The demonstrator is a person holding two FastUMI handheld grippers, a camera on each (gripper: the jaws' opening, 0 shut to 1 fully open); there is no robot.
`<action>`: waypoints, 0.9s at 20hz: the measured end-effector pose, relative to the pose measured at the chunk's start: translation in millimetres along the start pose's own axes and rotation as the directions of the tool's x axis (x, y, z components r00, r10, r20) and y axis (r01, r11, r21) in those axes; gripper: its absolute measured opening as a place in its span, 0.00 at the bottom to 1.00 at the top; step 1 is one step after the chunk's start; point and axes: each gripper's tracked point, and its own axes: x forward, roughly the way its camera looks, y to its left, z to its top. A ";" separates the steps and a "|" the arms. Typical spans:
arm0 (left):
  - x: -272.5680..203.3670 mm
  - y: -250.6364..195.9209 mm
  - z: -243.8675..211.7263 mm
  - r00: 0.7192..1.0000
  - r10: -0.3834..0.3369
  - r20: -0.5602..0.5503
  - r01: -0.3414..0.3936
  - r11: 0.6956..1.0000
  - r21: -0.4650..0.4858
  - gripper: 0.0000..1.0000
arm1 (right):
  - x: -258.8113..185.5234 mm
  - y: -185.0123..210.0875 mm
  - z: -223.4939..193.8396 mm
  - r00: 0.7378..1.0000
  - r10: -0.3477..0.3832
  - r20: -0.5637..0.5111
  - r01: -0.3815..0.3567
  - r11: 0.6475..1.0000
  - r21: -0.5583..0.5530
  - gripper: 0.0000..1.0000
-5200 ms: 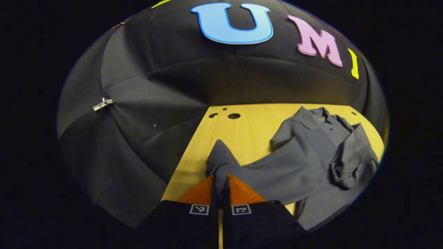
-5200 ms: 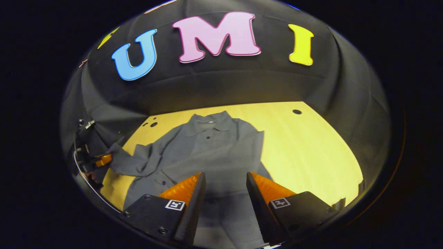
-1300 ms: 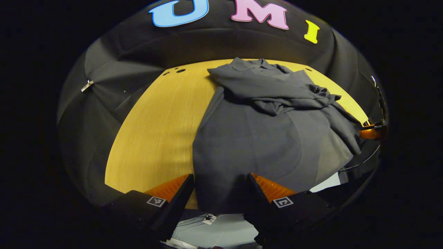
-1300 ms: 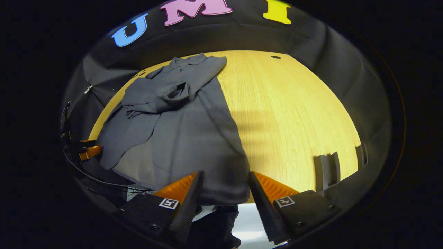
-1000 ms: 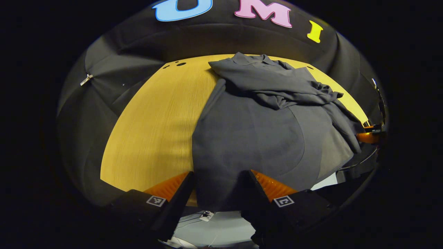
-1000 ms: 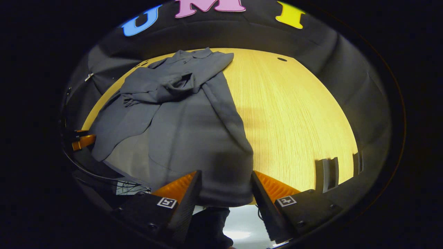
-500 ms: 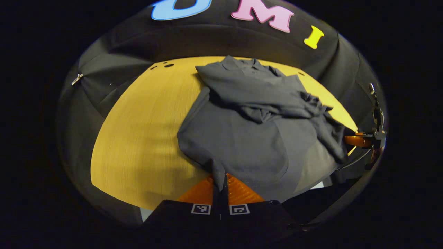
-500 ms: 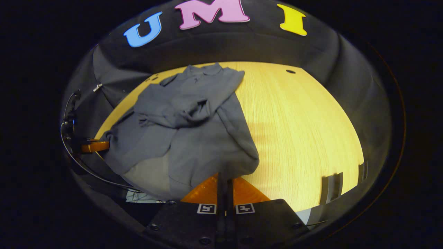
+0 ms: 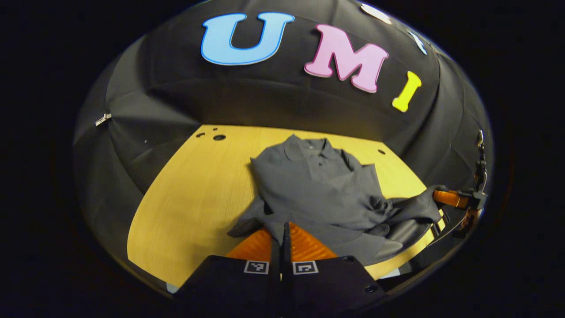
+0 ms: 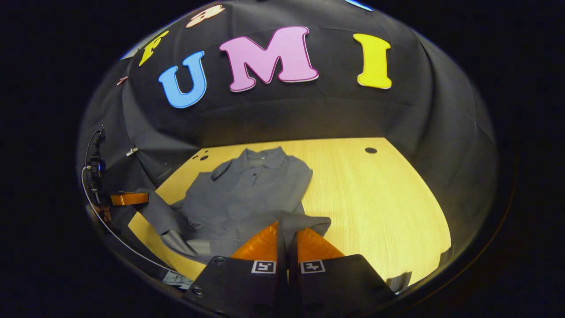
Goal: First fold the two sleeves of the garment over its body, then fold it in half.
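Garment [image 9: 318, 185]: grey collared shirt, spread on desk [image 9: 198, 185]. Soft, light, limp; best gripped at hem corners. Left claw [image 9: 282, 234] and right claw [image 10: 287, 238] each clamped on the hem.

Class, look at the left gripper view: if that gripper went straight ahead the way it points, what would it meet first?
The left gripper would likely run into the grey shirt it already pinches; depth beyond is unclear.

A dark grey collared garment [image 9: 322, 190] was laid on the table, collar at the far side, sleeves bunched over its body, and its near hem corners were lifted toward the collar.
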 end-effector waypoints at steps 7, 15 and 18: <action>50.4 15.6 92.1 0.988 0.051 0.144 -0.047 0.999 -0.027 0.05 | 54.6 -27.0 82.3 0.990 -0.044 0.132 0.035 0.997 0.076 0.05; 154.1 30.9 163.2 0.972 0.087 0.218 -0.093 0.995 0.019 0.05 | 154.5 -42.1 144.2 0.985 -0.058 0.162 0.054 0.998 0.026 0.05; 196.5 35.6 171.2 0.972 0.097 0.215 -0.108 0.993 0.040 0.05 | 197.0 -52.3 146.1 0.987 -0.068 0.145 0.072 0.997 -0.016 0.05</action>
